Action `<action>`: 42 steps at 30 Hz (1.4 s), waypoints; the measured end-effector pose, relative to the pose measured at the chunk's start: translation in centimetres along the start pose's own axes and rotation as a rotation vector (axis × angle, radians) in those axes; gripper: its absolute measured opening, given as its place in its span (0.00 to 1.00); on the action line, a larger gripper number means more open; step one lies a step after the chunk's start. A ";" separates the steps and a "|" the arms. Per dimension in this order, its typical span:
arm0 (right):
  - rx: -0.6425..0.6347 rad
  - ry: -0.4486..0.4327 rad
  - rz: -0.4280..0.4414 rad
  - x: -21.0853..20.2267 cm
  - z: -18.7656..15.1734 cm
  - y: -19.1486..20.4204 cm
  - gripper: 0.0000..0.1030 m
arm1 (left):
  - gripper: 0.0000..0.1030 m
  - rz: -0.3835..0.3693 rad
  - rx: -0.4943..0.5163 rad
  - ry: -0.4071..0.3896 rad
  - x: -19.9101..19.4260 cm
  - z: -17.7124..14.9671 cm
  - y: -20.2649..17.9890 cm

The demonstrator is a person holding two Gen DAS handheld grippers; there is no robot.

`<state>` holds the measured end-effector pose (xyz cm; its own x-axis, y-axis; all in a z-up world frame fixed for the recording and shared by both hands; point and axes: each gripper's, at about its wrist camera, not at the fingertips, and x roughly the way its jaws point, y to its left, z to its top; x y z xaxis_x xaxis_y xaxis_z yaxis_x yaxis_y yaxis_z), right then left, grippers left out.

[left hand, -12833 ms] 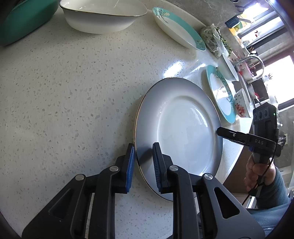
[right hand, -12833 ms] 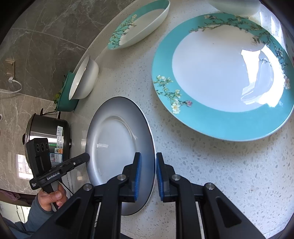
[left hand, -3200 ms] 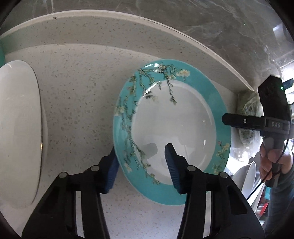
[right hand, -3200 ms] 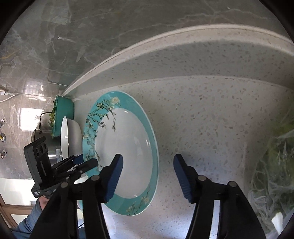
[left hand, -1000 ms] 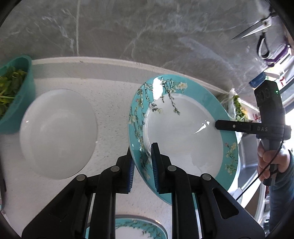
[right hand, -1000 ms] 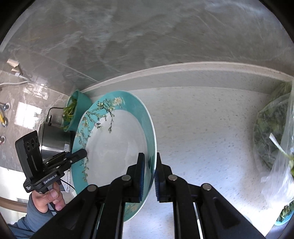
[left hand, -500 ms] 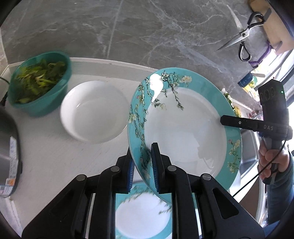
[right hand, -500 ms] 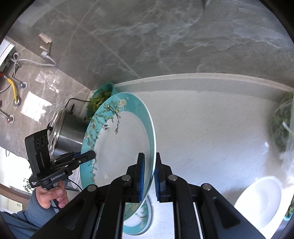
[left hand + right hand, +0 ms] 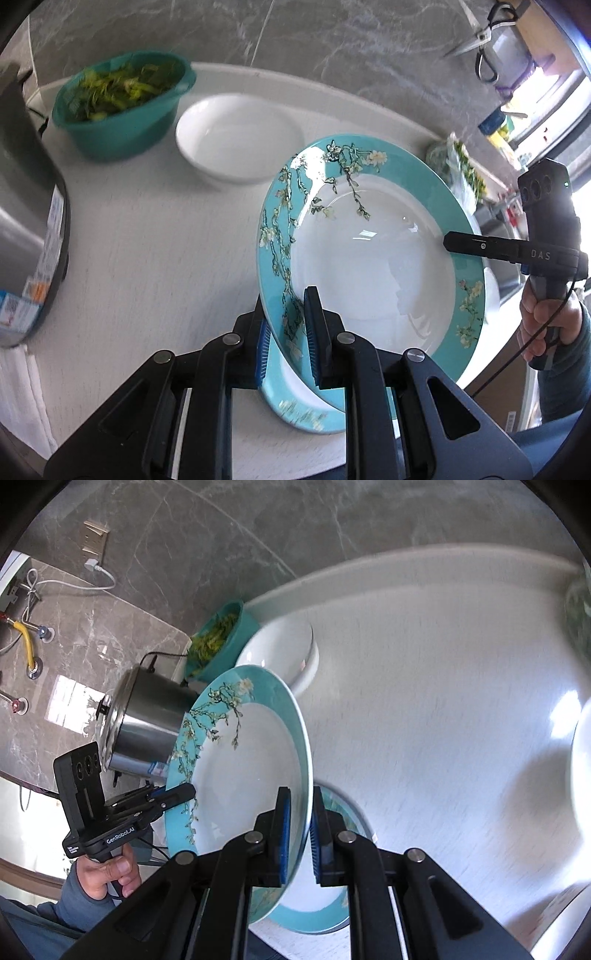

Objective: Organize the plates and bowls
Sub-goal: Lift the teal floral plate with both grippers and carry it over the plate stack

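Carried across the counter (image 9: 147, 236) between both my claws, the teal blossom plate (image 9: 369, 266) is now hanging over a second teal plate (image 9: 295, 410) lying flat just below and ahead of my left claw (image 9: 284, 338); a moment ago that lower plate was only peeking in at the bottom of the view, and a second ago the white bowl (image 9: 236, 136) sat right beside my fingers. I am pinching the near rim with the left claw, its blue pads pressed together on the edge, and my right claw (image 9: 298, 836) is pinching the opposite rim the same way. I am holding the plate tilted, clear of the counter, not yet touching the one underneath.

That white bowl and the green bowl of greens (image 9: 122, 99) are sitting well ahead and to the left of my left claw, the steel cooker (image 9: 26, 229) far to its left. I judge the carry nearly done: next comes levelling and lowering this plate onto its match, easing both rims down together so it stacks without clattering.
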<state>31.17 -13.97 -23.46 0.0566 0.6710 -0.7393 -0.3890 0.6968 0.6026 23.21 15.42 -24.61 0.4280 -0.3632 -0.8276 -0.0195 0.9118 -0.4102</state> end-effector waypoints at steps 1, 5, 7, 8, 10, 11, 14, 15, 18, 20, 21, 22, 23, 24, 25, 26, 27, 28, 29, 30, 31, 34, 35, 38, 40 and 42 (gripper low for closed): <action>0.009 0.007 -0.003 0.5 -0.7 0.0 0.12 | 0.15 -0.001 -0.001 0.009 0.2 -0.6 0.3; 0.035 0.024 -0.025 2.1 -2.7 -0.2 0.12 | 0.15 -0.002 -0.006 0.044 1.4 -2.8 1.7; 0.039 0.027 -0.043 2.8 -3.5 -0.2 0.12 | 0.15 -0.002 -0.003 0.055 2.0 -3.6 2.2; 0.045 0.028 -0.049 3.2 -3.9 -0.2 0.12 | 0.15 0.000 0.003 0.061 2.2 -3.9 2.4; 0.062 0.030 -0.058 3.7 -4.5 -0.5 0.12 | 0.15 0.004 0.019 0.067 2.7 -4.6 2.5; 0.068 0.031 -0.065 4.0 -4.8 -0.6 0.12 | 0.15 0.009 0.026 0.070 2.9 -4.9 2.7; 0.065 0.039 -0.098 5.0 -5.8 -0.6 0.12 | 0.15 0.020 0.043 0.077 3.9 -5.4 3.0; 0.065 0.041 -0.110 5.2 -6.1 -0.7 0.12 | 0.15 0.024 0.049 0.081 4.4 -5.5 3.2; 0.074 0.045 -0.136 5.6 -6.9 -1.3 0.12 | 0.15 0.033 0.073 0.092 5.6 -6.2 3.3; 0.078 0.040 -0.146 5.6 -7.3 -1.7 0.12 | 0.15 0.031 0.079 0.097 6.1 -6.5 3.4; 0.085 0.040 -0.148 5.7 -7.5 -1.8 0.12 | 0.15 0.031 0.084 0.100 6.6 -6.5 3.2; 0.088 0.038 -0.150 5.6 -7.7 -2.0 0.12 | 0.16 0.030 0.087 0.101 6.9 -6.7 3.3; 0.088 0.036 -0.155 5.7 -7.9 -2.1 0.12 | 0.16 0.031 0.092 0.103 7.2 -6.8 3.2; 0.087 0.035 -0.160 5.7 -8.1 -2.2 0.12 | 0.16 0.033 0.095 0.106 7.4 -6.7 3.1; 0.089 0.034 -0.164 5.7 -8.2 -2.3 0.12 | 0.16 0.034 0.098 0.108 7.6 -6.8 3.1; 0.088 0.034 -0.170 5.8 -8.3 -2.4 0.12 | 0.16 0.033 0.099 0.109 7.7 -6.9 3.1; 0.086 0.034 -0.173 5.8 -8.5 -2.4 0.12 | 0.16 0.034 0.099 0.110 7.9 -6.9 3.0; 0.084 0.034 -0.177 5.9 -8.5 -2.5 0.12 | 0.16 0.035 0.100 0.110 8.1 -7.0 3.0; 0.081 0.033 -0.181 5.8 -8.6 -2.6 0.12 | 0.16 0.037 0.102 0.108 8.2 -6.9 2.9; 0.079 0.030 -0.184 5.9 -8.7 -2.6 0.12 | 0.16 0.039 0.105 0.107 8.4 -6.9 2.6; 0.073 0.026 -0.190 5.9 -8.7 -2.6 0.12 | 0.16 0.039 0.106 0.107 8.5 -6.9 2.6; 0.060 0.018 -0.205 5.9 -8.8 -2.6 0.12 | 0.16 0.042 0.112 0.109 8.5 -7.0 2.6; 0.053 0.015 -0.210 6.0 -8.8 -2.4 0.12 | 0.17 0.045 0.117 0.108 8.4 -7.0 2.5; 0.028 0.009 -0.229 6.1 -9.0 -1.9 0.13 | 0.17 0.053 0.129 0.096 8.5 -7.0 2.2; 0.004 0.007 -0.252 6.2 -9.1 -1.5 0.14 | 0.19 0.076 0.148 0.098 8.7 -6.9 1.8; -0.029 0.003 -0.293 6.3 -9.2 -0.9 0.15 | 0.20 0.097 0.166 0.098 8.7 -7.1 1.5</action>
<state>23.42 -12.70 -31.39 0.1676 0.4415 -0.8815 -0.3826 0.8532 0.3546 20.52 12.24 -35.14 0.3414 -0.2817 -0.8967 0.0964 0.9595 -0.2647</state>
